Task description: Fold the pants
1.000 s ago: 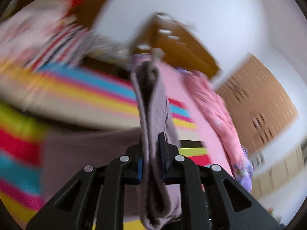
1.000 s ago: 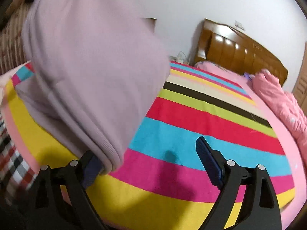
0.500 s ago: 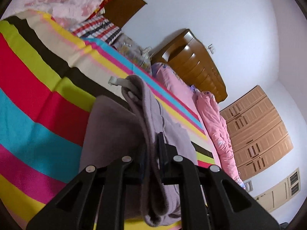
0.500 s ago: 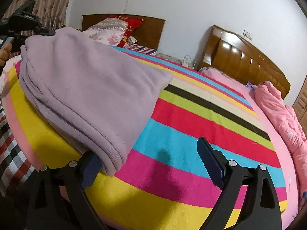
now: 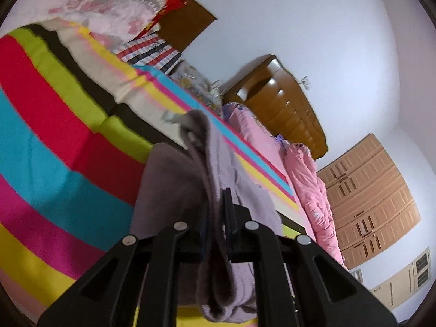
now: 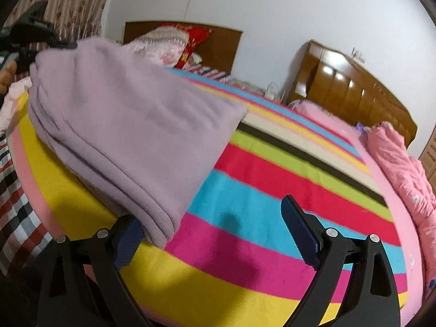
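Note:
The lilac pants [image 6: 130, 125] lie folded in several layers on the striped bedspread [image 6: 272, 196], near its left corner. My left gripper [image 5: 216, 226] is shut on a thick folded edge of the pants [image 5: 212, 179], which hangs down between its fingers. It also shows in the right wrist view [image 6: 35, 31] at the pants' far left corner. My right gripper [image 6: 212, 231] is open and empty. Its left finger [image 6: 126, 235] sits just under the near cuff edge of the pants.
Pillows and a dark headboard [image 6: 218, 43] lie at the far end. A second wooden headboard [image 6: 354, 84], a pink sheet and a pink quilt [image 6: 403, 163] are at the right. A checked cloth [image 6: 16, 218] hangs at the left. A wardrobe [image 5: 373, 199] stands by the wall.
The left gripper swung the held pants edge down over the bed, so the pants now lie folded flat. The right gripper stayed open and barely moved.

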{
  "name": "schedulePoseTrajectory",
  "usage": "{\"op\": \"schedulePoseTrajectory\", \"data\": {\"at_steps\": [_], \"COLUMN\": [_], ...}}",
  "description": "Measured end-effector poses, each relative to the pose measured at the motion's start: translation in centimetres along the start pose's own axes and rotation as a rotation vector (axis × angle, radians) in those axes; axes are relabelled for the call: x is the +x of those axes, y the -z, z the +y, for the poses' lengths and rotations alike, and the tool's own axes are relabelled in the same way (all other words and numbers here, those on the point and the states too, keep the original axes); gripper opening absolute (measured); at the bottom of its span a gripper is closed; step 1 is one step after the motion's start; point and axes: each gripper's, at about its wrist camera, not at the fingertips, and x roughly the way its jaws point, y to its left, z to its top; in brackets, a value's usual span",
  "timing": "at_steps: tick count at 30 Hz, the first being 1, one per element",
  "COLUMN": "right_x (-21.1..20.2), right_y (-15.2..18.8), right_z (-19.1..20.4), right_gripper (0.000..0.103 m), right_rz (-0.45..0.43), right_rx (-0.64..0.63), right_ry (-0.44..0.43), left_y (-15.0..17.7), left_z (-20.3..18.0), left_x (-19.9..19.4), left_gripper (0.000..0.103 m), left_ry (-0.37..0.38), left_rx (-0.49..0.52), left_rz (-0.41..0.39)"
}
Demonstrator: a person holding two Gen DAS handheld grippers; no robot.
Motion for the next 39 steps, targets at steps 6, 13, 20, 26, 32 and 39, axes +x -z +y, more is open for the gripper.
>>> {"op": "schedulePoseTrajectory", "data": {"at_steps": [6, 13, 20, 26, 32, 39], "right_x": [-0.2, -4.8, -5.7, -1.8, -1.9, -2.1], "right_y": [-0.2, -0.5, -4.7, -2.0, -1.6, -1.5], "right_z": [-0.2, -3.6, 0.7, 6.1, 5.9, 5.9], "right_gripper": [0.091, 0.091, 0.091, 0.094, 0.094, 0.094], "right_rz": [0.0, -0.124, -0.224, -0.024, -0.037, -0.042], "right_rx": [-0.023, 0.013, -0.109, -0.194, -0.173, -0.21], "right_ry": [-0.035, -0.386, -0.543, -0.666, -0.707, -0.7], "left_y": [2.1, 1.5, 5.5, 10.6, 11.7, 11.8], "left_z": [6.4, 1.5, -12.9, -9.4, -9.1, -8.3], "left_x": [2.2, -2.8, -0.1, 5.2, 4.1, 4.6], "left_gripper": [0.011, 0.048, 0.075, 0.062, 0.062, 0.062], "left_ry": [0.012, -0.342, -0.222, -0.422, -0.4, -0.418], "left_rx": [-0.168, -0.067, 0.407, 0.491, 0.485, 0.464], "left_rz": [0.017, -0.147, -0.062, 0.096, 0.096, 0.079]}}
